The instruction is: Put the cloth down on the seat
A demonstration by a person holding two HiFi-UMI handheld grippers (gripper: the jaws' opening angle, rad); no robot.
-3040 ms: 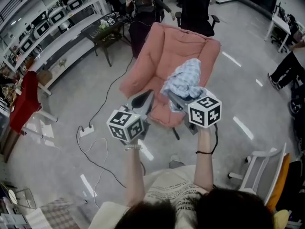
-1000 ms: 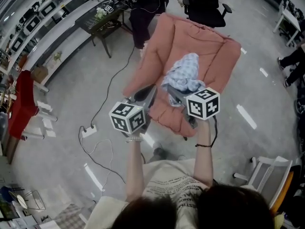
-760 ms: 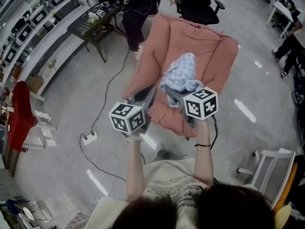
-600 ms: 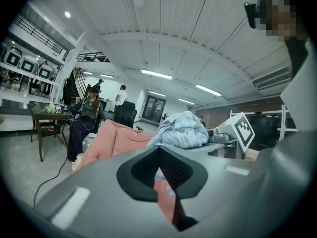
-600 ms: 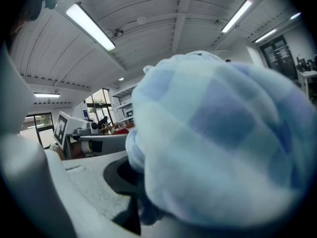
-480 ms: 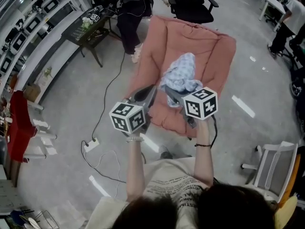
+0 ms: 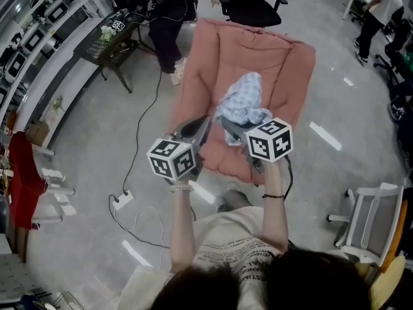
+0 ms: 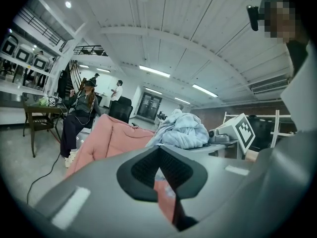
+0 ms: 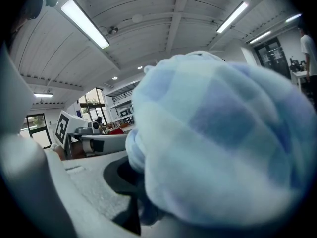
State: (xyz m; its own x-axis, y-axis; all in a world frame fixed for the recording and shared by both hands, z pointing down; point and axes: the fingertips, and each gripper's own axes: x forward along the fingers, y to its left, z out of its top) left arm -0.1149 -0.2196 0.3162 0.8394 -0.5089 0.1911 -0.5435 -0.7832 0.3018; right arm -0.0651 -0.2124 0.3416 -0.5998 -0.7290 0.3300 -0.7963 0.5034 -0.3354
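The left gripper (image 7: pixel 202 123), jaws pressed together on nothing, hangs over the front left edge of the pink seat (image 7: pixel 218 154). Just beside it, the right gripper (image 7: pixel 230 126) pinches the cloth (image 7: pixel 244 105), a crumpled pale blue-and-white checked bundle held over the seat's middle.

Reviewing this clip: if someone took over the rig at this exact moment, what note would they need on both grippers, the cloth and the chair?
Right gripper: shut on the bunched light-blue checked cloth, which hangs in the air over the pink padded armchair, not resting on it.
Left gripper: jaws together, nothing in them, beside the right one above the chair's front edge.
Done: the cloth is gripped and held at the chair.
Left: lower the cloth onto the seat cushion, open the right jaws, draw both grippers back.
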